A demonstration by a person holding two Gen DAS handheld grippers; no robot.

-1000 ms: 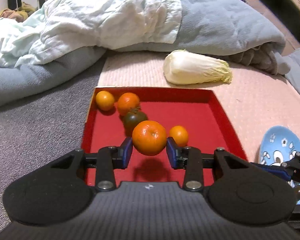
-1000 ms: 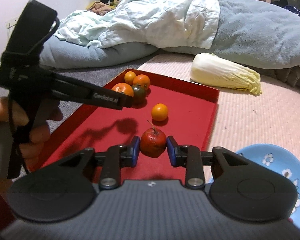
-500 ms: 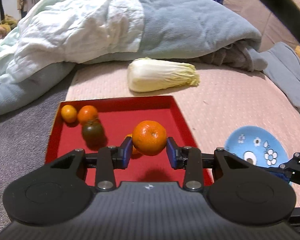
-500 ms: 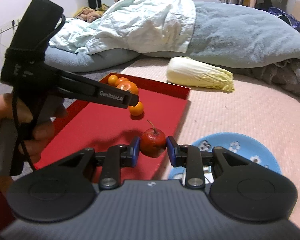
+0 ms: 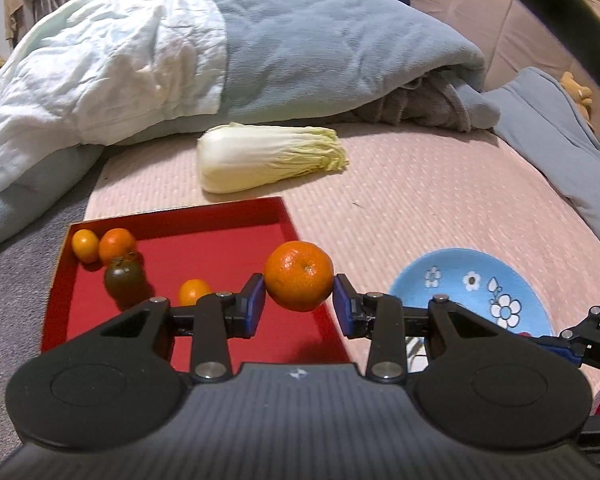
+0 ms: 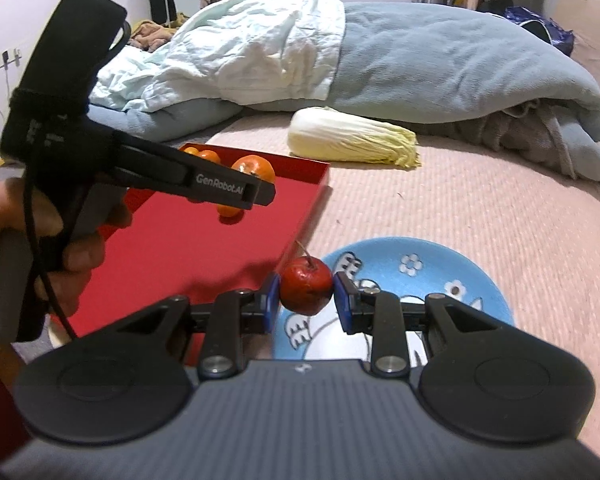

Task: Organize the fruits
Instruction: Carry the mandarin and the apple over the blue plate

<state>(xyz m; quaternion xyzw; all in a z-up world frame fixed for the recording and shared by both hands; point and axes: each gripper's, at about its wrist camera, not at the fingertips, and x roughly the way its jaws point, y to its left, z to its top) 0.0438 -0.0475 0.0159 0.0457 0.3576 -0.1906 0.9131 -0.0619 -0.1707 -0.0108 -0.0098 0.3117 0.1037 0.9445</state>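
Tangerine point(image 5: 299, 281), clamped in the left gripper point(image 5: 299, 304), hangs over the red tray's point(image 5: 220, 240) right edge; the right gripper point(image 6: 306, 304) (nearer) grips 1 small red apple point(image 6: 306, 290) above the blue plate point(image 6: 480, 280).

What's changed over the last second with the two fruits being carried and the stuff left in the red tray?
Both grippers carried their fruit rightward, off the red tray toward the blue plate. The left gripper holds its mandarin near the tray's right edge; the right gripper holds the small red apple over the plate. Nothing was released. The four fruits in the tray and the napa cabbage stayed put.
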